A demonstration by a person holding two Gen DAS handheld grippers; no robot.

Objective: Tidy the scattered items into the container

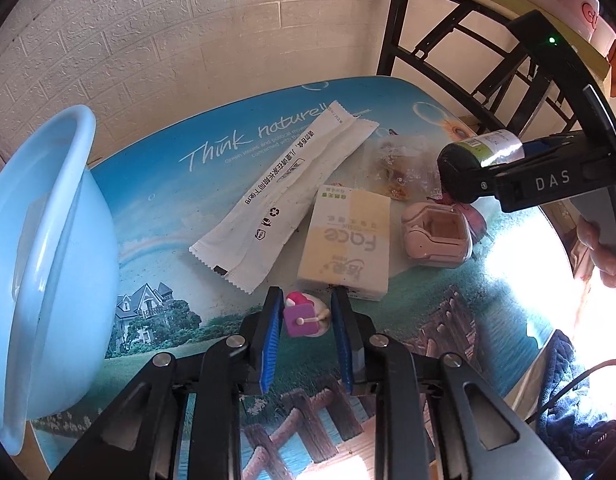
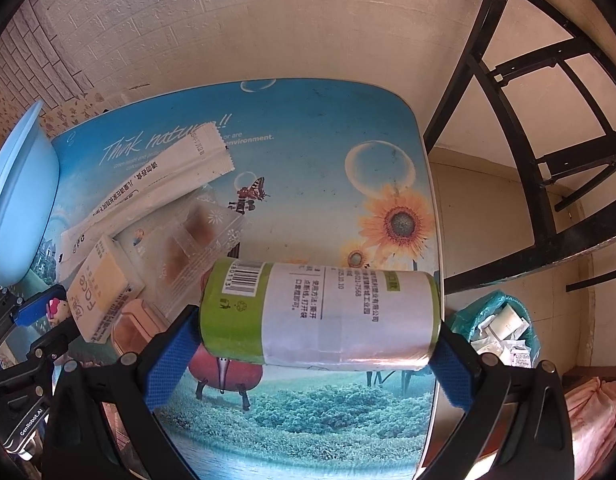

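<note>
My left gripper (image 1: 304, 308) is open, its blue pads on either side of a small pink toy (image 1: 304, 316) on the table; the left pad touches it, the right stands apart. My right gripper (image 2: 320, 340) is shut on a green-and-white roll (image 2: 320, 312), held end to end above the table; it also shows in the left wrist view (image 1: 482, 156). The light blue basin (image 1: 40, 264) stands at the left. A long white packet (image 1: 284, 196), a "Face" tissue pack (image 1: 346, 244), a pink case (image 1: 436, 236) and a clear snack bag (image 1: 396, 168) lie on the table.
The printed table top (image 2: 328, 140) ends at a rounded edge on the right. A black metal chair frame (image 2: 528, 140) stands beyond it, against the brick-pattern wall. A bin with a teal bag of waste (image 2: 500, 328) sits on the floor at the right.
</note>
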